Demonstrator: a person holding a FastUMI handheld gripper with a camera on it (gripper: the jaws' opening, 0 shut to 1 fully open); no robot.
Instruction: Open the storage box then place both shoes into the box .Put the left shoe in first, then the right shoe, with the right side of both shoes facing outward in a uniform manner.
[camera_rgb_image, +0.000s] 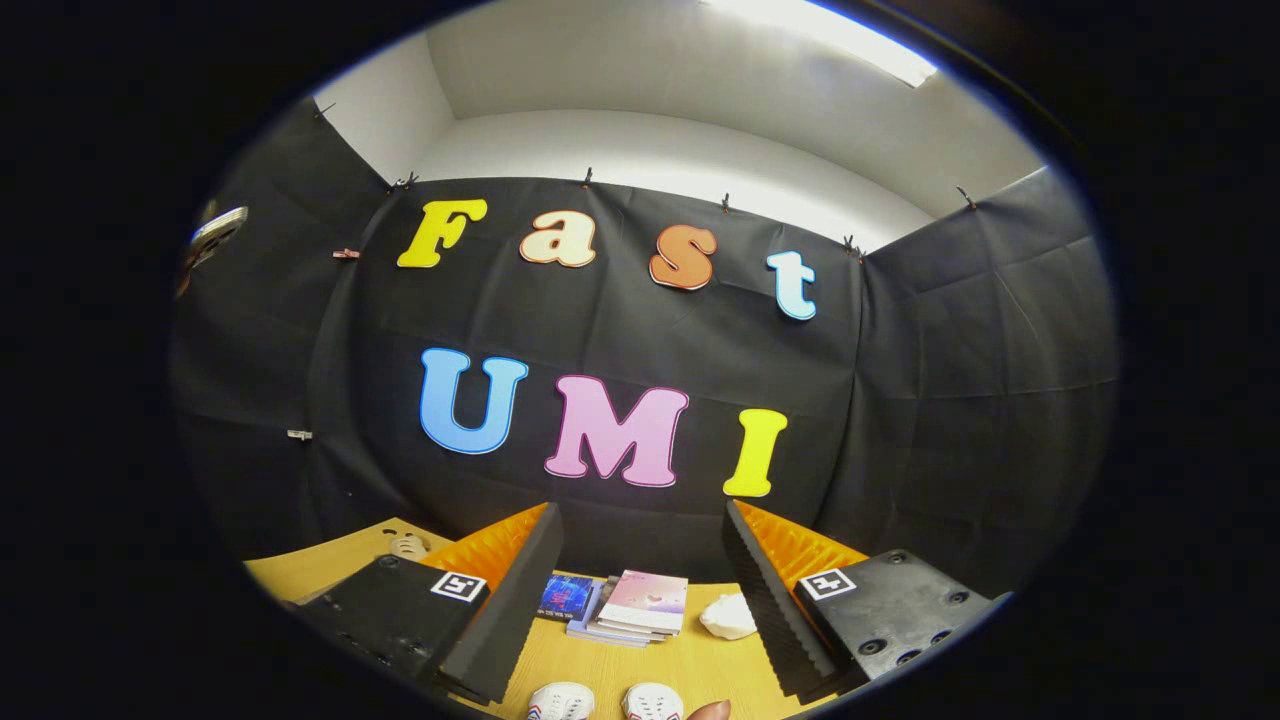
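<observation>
Gripper (640, 600) held high over the table, tilted up toward the booth wall. Fingers spread wide apart, nothing between them, nothing gripped.

Wooden table (690, 655) below, light grain. At the near edge, between the fingers and close in, two white shoes: toe of left-hand shoe (561, 702) with red and blue stripes on its side, toe of right-hand shoe (653, 702) just beside it, small gap between. Both toes point away toward the wall. Which is the left shoe and which the right cannot be told from the toes alone.

A fingertip (711, 711) of a person shows just beside the right-hand shoe.

Beyond the shoes, toward the wall: stack of books (632, 608), pale pink cover on top, a dark blue book (567, 596) touching its left side. Crumpled white object (729, 617) lies near the stack, by the right finger. A small pale object (407, 545) sits on the table outside the left finger, too small to identify.
</observation>
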